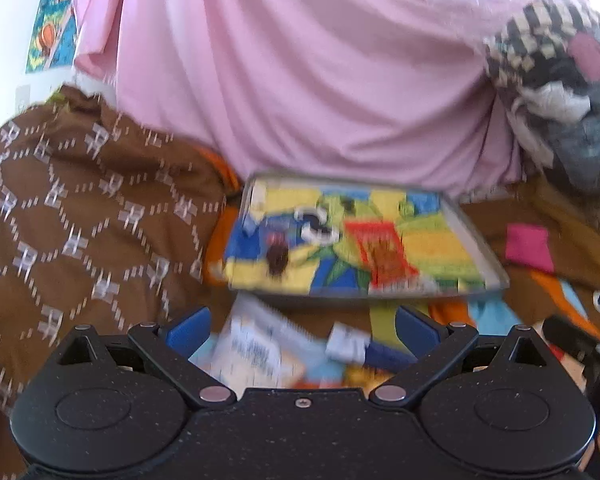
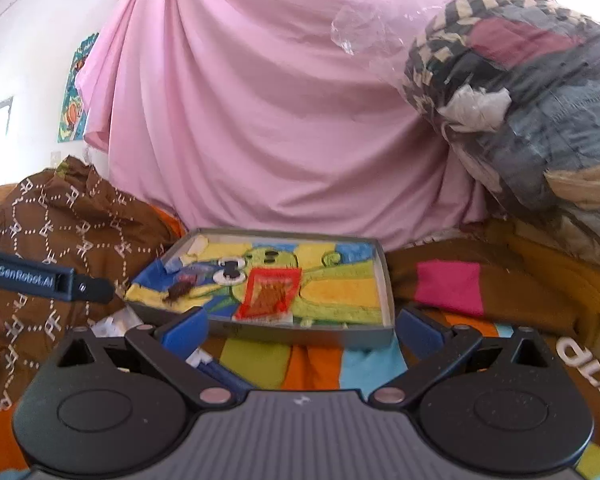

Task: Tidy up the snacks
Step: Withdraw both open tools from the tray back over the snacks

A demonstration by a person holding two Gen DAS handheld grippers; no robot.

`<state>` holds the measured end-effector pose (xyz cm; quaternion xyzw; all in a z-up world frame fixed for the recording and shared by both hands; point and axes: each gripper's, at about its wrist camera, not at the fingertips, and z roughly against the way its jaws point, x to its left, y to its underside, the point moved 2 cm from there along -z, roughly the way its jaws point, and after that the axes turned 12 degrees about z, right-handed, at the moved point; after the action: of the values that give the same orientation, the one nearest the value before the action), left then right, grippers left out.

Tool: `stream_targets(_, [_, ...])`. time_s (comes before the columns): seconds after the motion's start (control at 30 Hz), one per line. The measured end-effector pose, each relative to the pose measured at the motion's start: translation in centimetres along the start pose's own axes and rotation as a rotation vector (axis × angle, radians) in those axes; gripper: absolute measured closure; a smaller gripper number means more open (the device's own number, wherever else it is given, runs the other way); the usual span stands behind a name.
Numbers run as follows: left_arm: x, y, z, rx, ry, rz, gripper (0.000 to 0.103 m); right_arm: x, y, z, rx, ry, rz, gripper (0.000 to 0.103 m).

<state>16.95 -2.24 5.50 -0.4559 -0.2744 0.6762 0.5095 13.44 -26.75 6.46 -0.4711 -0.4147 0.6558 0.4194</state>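
A pink sheet [image 2: 260,120] hangs behind a bed spread with a striped blanket [image 2: 296,364]. On the blanket lies a shallow grey tray [image 2: 384,276] holding a red snack packet [image 2: 270,294]. Both the left gripper [image 1: 302,330] and right gripper [image 2: 300,328] are spread wide, empty; loose snack packets [image 1: 256,348] lie blurred between the left fingers.

Both tongs, left [image 1: 302,330] and right [image 2: 302,330], gape empty.
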Motion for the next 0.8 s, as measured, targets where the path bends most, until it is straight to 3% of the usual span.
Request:
stream_targets(0.17, [0.8, 3.2, 0.7, 0.128, -0.033, -0.011, 0.005, 0.3, 1.2, 1.5, 0.076, -0.027, 0.011, 0.000])
stream_targets(0.33, [1.6, 5.5, 1.2, 0.198, -0.049, -0.018, 0.005, 0.9, 2.6, 2.9, 0.136, -0.058, 0.011, 0.000])
stream_targets(0.8, [2.3, 10.1, 1.0, 0.470, 0.014, -0.058, 0.007, 2.6, 6.2, 2.4, 0.326, -0.179, 0.051, 0.000])
